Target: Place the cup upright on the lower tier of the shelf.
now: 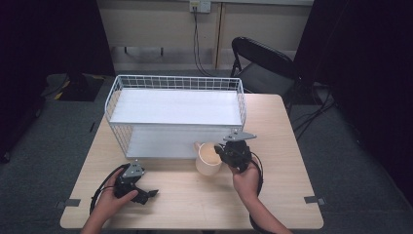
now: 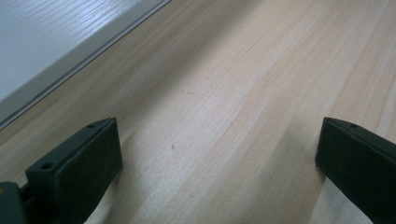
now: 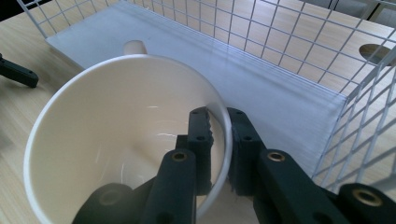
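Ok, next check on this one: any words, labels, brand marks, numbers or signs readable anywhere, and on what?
None can be read.
Cream cup: plain inside and on the rim, no print.
White wire rack and its shelf boards: bare.
Wooden table: bare grain.
Right tool, shut on the cup's rim, and left tool, open: no markings.
Wall socket plate: too small to tell.

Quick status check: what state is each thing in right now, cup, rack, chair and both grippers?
Cup: upright, empty, rim pinched by the right gripper, in front of the rack's lower shelf.
Right gripper: shut on the cup's rim, one jaw inside, one outside.
Left gripper: open, nothing between its jaws, low over the table.
Wire rack: upright, both shelves bare.
Folding chair: unfolded, behind the table.
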